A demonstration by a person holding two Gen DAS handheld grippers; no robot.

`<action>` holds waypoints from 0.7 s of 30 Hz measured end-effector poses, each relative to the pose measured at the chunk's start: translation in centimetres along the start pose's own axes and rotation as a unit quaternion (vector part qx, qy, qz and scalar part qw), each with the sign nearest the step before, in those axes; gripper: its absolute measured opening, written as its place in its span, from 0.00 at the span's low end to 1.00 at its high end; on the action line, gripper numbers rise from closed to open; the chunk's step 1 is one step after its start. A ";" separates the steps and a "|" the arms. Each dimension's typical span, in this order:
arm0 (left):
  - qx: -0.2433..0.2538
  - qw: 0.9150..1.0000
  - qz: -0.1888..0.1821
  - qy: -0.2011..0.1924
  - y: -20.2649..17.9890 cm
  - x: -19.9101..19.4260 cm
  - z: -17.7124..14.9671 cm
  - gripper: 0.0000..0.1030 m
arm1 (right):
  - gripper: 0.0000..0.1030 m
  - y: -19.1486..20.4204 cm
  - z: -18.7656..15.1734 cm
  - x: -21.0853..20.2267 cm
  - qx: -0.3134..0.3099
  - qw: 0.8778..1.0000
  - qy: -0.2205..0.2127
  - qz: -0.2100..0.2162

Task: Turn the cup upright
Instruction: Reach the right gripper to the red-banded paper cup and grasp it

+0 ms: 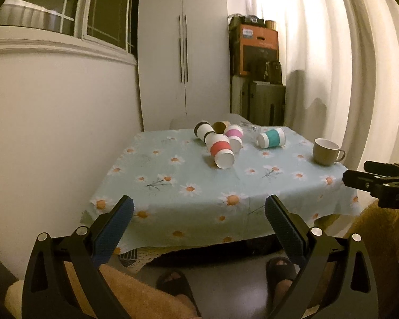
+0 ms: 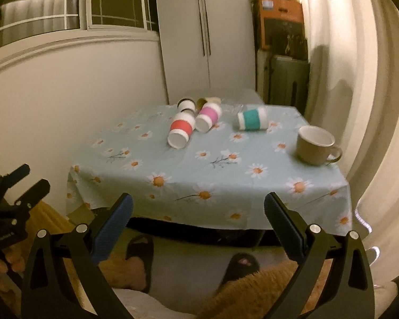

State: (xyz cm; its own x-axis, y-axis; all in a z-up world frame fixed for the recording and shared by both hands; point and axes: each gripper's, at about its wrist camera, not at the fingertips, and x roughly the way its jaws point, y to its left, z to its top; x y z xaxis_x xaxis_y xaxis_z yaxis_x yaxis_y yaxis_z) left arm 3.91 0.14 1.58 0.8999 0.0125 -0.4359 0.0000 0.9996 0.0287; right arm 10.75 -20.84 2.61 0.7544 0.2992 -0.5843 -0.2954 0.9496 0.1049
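Several paper cups lie on their sides at the far part of the table: a red-banded cup, a pink-banded cup, a teal-banded cup and a black-rimmed white cup. A tan mug stands upright at the right. My left gripper is open and empty, in front of the table's near edge. My right gripper is open and empty, also short of the table.
The table has a light blue daisy cloth. A brown cup and clear glass items lie behind the cups. A white wall is left, a wardrobe behind, curtains right. Slippered feet show below.
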 end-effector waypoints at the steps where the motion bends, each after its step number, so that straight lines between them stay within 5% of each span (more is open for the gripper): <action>1: -0.006 1.000 -0.007 0.010 0.2 0.7 0.5 0.94 | 0.95 -0.1 0.5 0.5 0.001 1.000 0.005 0.004; 14: -0.016 0.995 -0.032 0.089 2.9 11.2 6.8 0.94 | 0.95 -1.1 10.0 11.1 0.044 0.994 0.070 0.075; 21: -0.034 0.990 -0.014 0.136 4.7 17.2 7.2 0.94 | 0.95 -1.8 13.1 20.5 0.086 0.974 0.160 0.136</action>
State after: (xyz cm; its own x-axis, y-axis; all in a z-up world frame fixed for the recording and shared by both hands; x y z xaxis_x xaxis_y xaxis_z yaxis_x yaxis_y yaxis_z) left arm 22.47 4.85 0.69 0.7496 -0.0177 -0.6616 -0.0140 0.9990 -0.0426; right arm 34.40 -15.22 1.02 0.4329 0.5238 -0.7337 -0.3357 0.8490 0.4080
